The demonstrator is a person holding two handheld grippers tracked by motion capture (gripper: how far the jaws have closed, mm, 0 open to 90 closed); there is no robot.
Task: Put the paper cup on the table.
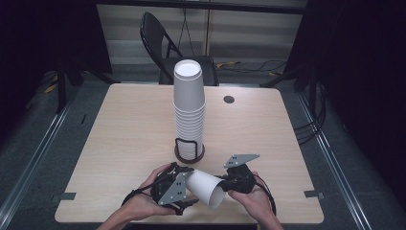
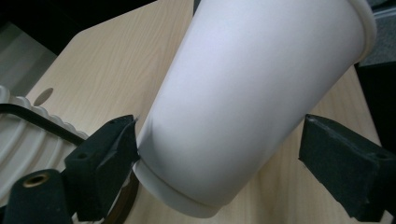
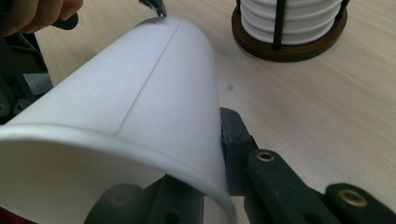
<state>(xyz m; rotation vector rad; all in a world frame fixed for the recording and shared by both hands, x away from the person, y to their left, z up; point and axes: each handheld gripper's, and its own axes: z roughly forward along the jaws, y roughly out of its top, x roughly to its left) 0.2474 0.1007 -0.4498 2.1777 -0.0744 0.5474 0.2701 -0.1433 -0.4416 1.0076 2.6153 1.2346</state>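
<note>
A single white paper cup (image 1: 206, 188) lies on its side in the air near the table's front edge, rim toward the right hand. My right gripper (image 1: 229, 184) is shut on the cup's wall at the rim (image 3: 140, 107), one jaw inside and one outside. My left gripper (image 1: 186, 187) is open around the cup's base end (image 2: 243, 102): one jaw touches the cup and the other stands apart from it. A tall stack of white cups (image 1: 189, 103) stands in a dark wire holder (image 1: 189, 153) just behind both grippers.
The wooden table (image 1: 129, 124) has a round cable hole (image 1: 229, 99) at the back right. A black folding chair (image 1: 163, 43) stands behind the far edge. The holder's round base (image 3: 289, 49) is close to the held cup.
</note>
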